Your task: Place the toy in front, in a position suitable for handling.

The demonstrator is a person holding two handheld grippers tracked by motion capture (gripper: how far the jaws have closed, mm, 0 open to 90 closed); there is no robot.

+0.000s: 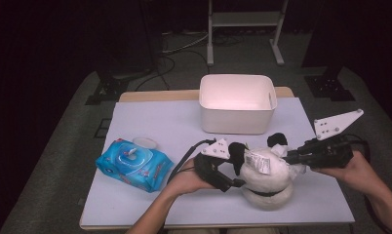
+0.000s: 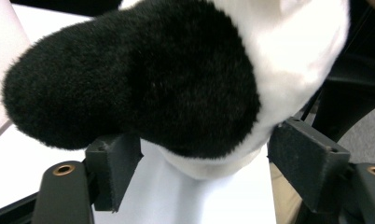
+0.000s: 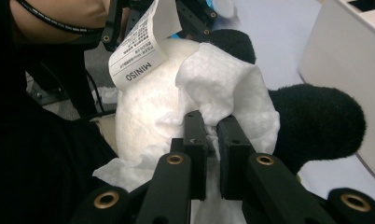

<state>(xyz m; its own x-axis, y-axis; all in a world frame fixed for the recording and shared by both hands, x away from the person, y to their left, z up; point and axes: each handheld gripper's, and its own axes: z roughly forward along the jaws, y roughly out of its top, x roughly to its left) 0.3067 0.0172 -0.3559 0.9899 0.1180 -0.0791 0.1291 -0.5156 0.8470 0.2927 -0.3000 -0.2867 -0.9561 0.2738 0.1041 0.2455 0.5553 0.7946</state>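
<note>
Right gripper (image 3: 212,135) is clamped on a white wet wipe (image 3: 232,91), jaws nearly together with the sheet pinched between the pads. I press that wipe against the white body of the plush panda (image 1: 268,178), on its right side as the high view shows it. Left gripper (image 2: 195,161) has its jaws spread either side of the panda where a black limb meets the white fur; the right pad sits at the fur's edge, the left pad under the black fur. Whether either pad actually presses, I can't tell, so I count it as not gripping.

Panda lies on the white table (image 1: 150,122), at the near edge, between my two hands. A printed paper tag (image 3: 139,44) hangs off its top, text reading MINISO. In the right gripper view one black limb (image 3: 316,121) sticks out just beside the wipe.

Blue pack of wipes (image 1: 134,164) sits on the table well to the left of the panda, lid flipped up. White bin (image 1: 237,103) stands at the far side of the table, behind the panda, apart from it.
</note>
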